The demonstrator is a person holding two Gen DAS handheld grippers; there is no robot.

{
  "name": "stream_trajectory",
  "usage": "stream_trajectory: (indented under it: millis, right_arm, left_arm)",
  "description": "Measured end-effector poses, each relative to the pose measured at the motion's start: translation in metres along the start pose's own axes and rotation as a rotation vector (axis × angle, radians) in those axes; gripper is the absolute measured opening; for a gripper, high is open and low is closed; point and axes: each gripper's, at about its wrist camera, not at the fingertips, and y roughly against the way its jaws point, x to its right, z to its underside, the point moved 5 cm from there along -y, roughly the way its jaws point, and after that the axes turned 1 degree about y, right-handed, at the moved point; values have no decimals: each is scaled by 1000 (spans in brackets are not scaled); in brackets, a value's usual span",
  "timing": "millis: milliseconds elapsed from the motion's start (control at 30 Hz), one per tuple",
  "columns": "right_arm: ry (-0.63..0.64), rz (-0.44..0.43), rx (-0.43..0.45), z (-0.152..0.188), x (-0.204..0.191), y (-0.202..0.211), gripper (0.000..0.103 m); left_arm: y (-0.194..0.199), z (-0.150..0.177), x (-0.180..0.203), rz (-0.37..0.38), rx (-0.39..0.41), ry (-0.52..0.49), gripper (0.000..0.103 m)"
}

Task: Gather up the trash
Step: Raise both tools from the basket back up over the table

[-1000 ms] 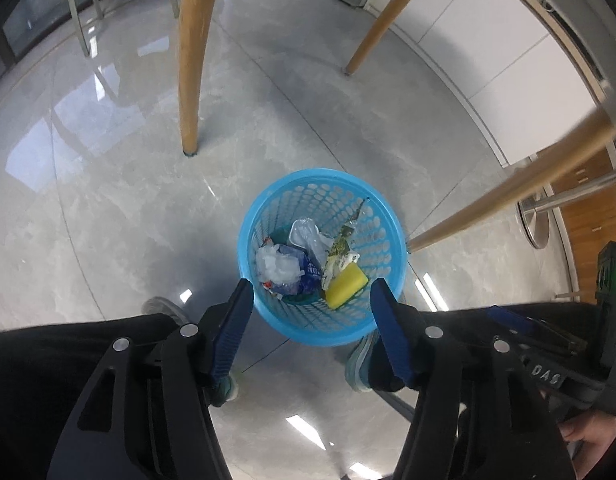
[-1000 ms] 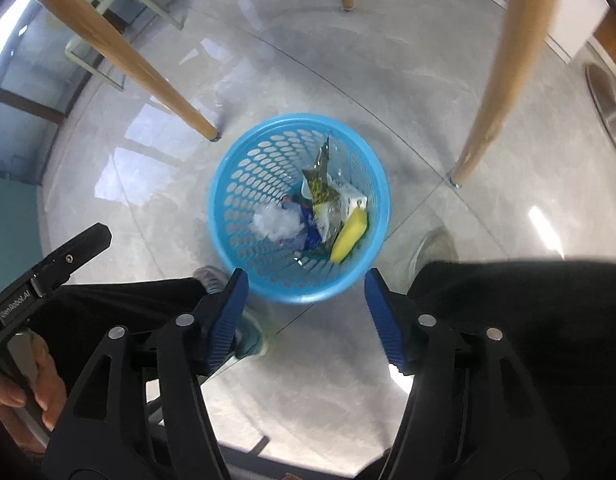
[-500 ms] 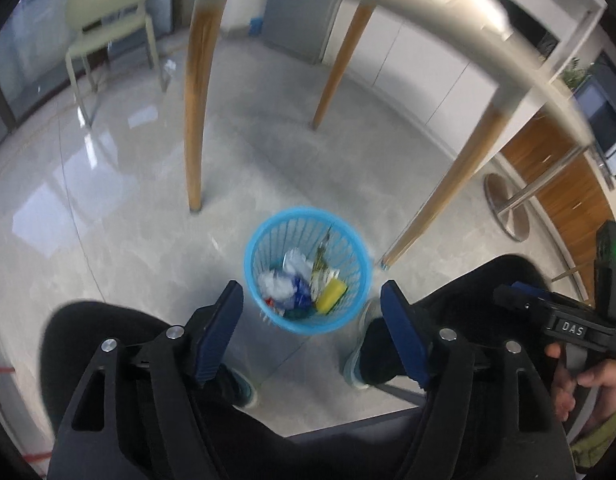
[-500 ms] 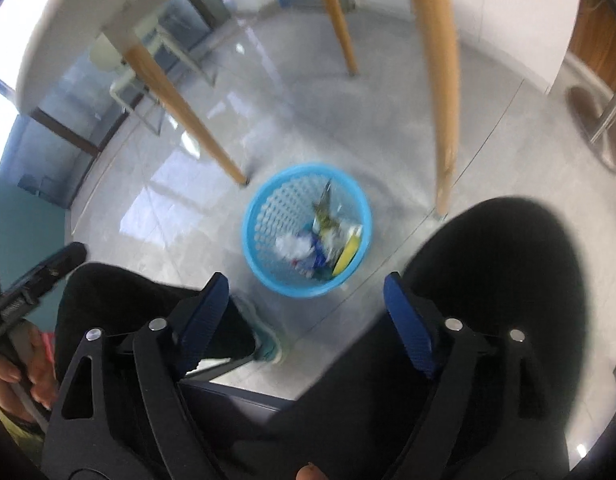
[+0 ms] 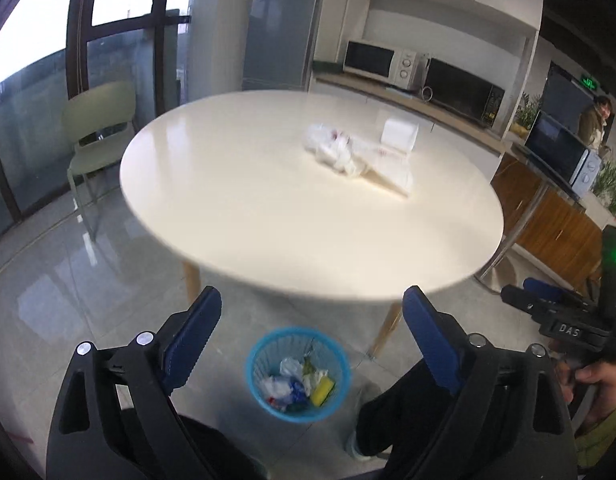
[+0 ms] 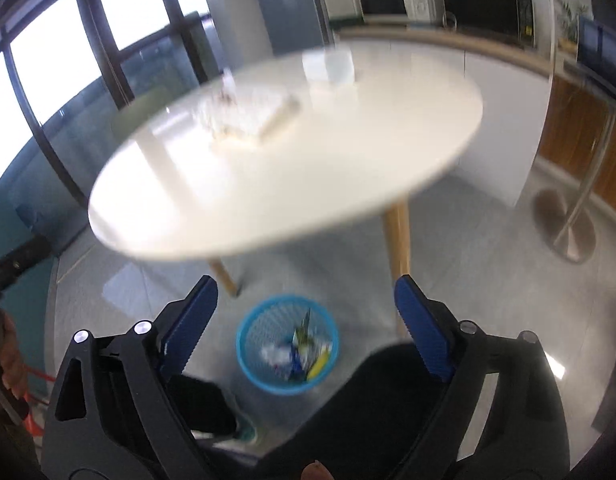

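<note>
Both the left gripper (image 5: 310, 328) and right gripper (image 6: 303, 318) are held spread and empty above the blue bin (image 5: 298, 374) on the floor. Crumpled wrappers (image 5: 336, 151) remain far across the table (image 5: 267, 216); reaching them is judged next.

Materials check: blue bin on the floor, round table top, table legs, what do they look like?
Bin: likely moulded plastic, a uniform bright blue with a perforated mesh wall. Table top: smooth cream surface, semi-gloss, showing soft window reflections; laminate or painted board, cannot tell which. Table legs: look like light wood, tan with a plain tapered shape; grain is too blurred to confirm.
</note>
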Motion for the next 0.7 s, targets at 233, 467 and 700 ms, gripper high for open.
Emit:
stream_trajectory:
  millis: [233,467,700]
  right_arm:
    - [50,4,114,-55,-13,22,94]
    - [69,-9,140,-89,-13,6,94]
    - [72,-39,112,-115,-4,-33,94]
  left_arm:
    - [-6,-35,16,-8,53,-20,97]
    - [-19,-53,17,-49,61,-29,97]
    - [-45,-69,14,-71,50,-28,97]
